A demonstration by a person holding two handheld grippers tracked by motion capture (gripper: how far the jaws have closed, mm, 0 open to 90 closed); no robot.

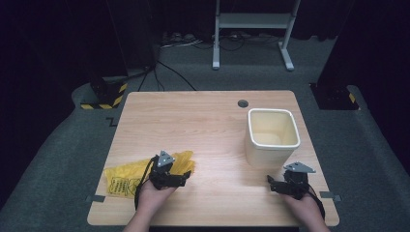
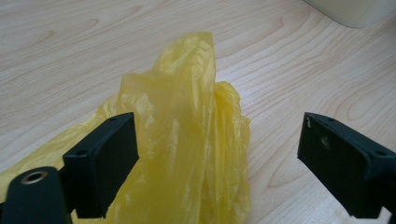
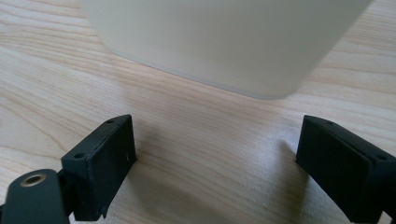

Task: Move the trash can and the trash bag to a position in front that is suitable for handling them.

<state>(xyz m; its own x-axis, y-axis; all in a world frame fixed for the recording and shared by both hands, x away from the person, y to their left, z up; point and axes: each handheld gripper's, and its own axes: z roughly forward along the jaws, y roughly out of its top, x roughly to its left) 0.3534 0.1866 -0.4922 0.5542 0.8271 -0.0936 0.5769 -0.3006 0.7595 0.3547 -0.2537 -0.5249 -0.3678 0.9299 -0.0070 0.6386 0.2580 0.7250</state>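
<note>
High view: yellow bag [image 1: 126, 175] flat at the worktop [image 1: 208, 130] front left, left gripper [image 1: 170, 178] over its right end; cream bin [image 1: 272, 137] upright at right, right gripper [image 1: 285, 185] just before it.

Left gripper view: fingers [image 2: 105, 158] spread wide, released, crumpled bag [image 2: 187, 140] bunched between them.

Right gripper view: fingers [image 3: 100, 161] spread, released, holding nothing; bin [image 3: 224, 42] wall close ahead.

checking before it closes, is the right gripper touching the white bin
Apart. The right gripper view shows bare table between the open right gripper and the white bin.
</note>
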